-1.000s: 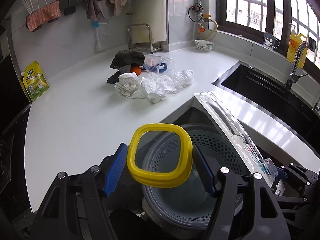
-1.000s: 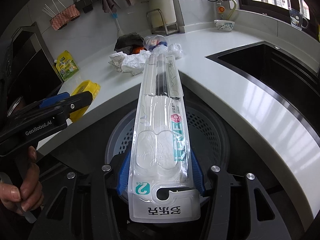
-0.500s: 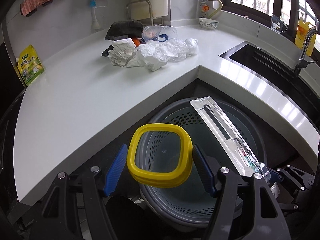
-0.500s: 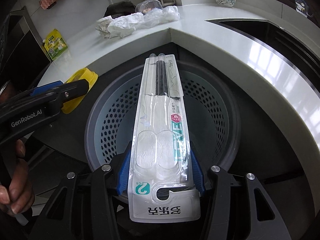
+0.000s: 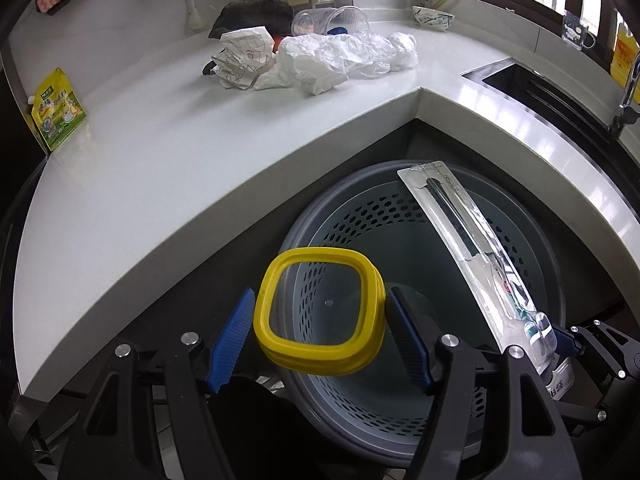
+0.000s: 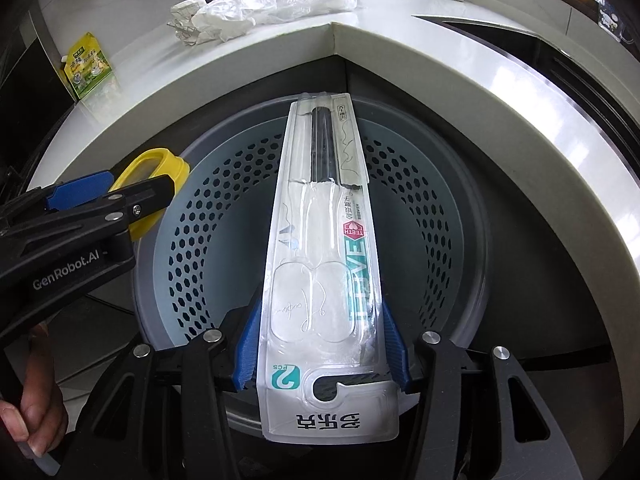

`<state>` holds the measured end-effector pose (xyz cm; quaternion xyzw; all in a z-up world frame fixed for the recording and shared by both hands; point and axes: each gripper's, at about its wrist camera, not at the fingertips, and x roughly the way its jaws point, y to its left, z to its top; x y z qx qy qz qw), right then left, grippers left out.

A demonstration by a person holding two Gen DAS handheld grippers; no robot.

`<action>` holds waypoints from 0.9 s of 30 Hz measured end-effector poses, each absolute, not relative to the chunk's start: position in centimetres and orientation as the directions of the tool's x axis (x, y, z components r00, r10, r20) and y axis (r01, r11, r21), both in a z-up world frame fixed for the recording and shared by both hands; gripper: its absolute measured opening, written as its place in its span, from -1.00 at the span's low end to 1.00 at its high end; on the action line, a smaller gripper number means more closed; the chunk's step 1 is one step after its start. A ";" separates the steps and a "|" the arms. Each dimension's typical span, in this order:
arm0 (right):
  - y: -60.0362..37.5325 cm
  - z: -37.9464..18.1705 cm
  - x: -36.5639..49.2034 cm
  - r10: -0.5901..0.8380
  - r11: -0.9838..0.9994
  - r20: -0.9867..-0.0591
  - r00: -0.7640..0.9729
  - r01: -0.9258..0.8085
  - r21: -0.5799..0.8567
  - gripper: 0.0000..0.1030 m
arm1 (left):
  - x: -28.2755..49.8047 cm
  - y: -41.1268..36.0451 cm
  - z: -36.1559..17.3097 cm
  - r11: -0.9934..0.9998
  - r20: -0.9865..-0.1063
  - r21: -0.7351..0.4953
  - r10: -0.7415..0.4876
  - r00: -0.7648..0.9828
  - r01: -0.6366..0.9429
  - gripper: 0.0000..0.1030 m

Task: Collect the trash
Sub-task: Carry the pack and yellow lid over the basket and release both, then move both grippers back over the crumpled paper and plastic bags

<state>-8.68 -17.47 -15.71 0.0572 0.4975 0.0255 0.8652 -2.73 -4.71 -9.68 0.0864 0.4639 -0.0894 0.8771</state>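
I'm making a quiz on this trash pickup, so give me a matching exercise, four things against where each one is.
Things:
1. yellow-rimmed lid
2. toothbrush blister pack
3. crumpled white plastic bag
4. green pouch

Places:
A. counter's far left, by the wall
B. between the right gripper's fingers
C. between the left gripper's fingers
D. in the pile at the counter's back

Pairs: 1-C, 2-B, 3-D, 4-A

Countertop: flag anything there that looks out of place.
A heap of crumpled white plastic bags and crumpled gridded paper sits mid-counter, with a clear plastic cup tipped on its side behind it. Nothing looks spilled.
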 end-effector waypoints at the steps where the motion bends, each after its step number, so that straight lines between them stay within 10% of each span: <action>1: -17.5 -15.7 -8.7 0.102 0.992 -0.858 0.503 0.014 0.126 -0.02 | -2.7 -4.6 -9.7 0.970 -0.831 0.066 -0.076 0.552 0.234 0.29; 27: -19.2 -13.4 -9.7 0.068 0.991 -0.801 0.595 0.050 0.120 0.29 | -2.8 -3.6 -8.3 0.976 -0.806 0.050 -0.085 0.586 0.210 0.58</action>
